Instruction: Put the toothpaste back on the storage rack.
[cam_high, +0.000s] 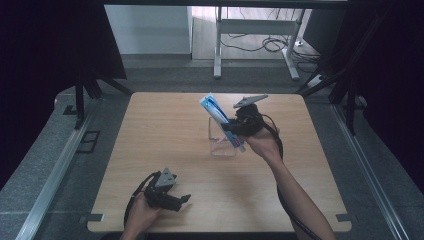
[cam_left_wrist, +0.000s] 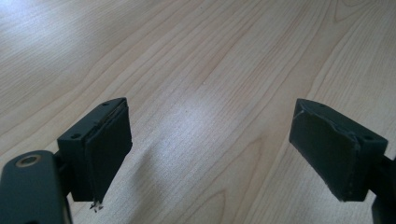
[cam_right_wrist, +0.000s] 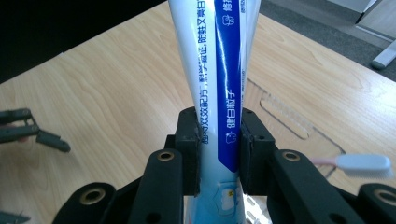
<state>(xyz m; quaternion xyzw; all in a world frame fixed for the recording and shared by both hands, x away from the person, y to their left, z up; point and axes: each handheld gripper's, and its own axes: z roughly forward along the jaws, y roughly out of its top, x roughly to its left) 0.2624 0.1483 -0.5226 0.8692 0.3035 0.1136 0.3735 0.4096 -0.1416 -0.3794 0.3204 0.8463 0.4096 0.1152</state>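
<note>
A white and blue toothpaste tube (cam_high: 214, 111) slants up to the left above a clear plastic cup (cam_high: 222, 145) at the table's middle. My right gripper (cam_high: 231, 128) is shut on the tube's lower part. In the right gripper view the tube (cam_right_wrist: 219, 70) stands upright between the black pads, with my right gripper (cam_right_wrist: 219, 133) clamped on it. A toothbrush (cam_right_wrist: 364, 164) with a pink handle lies low at the right, by the cup's clear outline (cam_right_wrist: 289, 119). My left gripper (cam_high: 182, 201) rests near the table's front left, and its jaws (cam_left_wrist: 210, 154) stand wide apart over bare wood.
The wooden table (cam_high: 165, 125) has rounded corners, with grey floor on both sides. A white desk frame (cam_high: 218, 55) and cables stand beyond the far edge. Dark curtains hang at left and right. The left gripper (cam_right_wrist: 32, 131) appears far off in the right gripper view.
</note>
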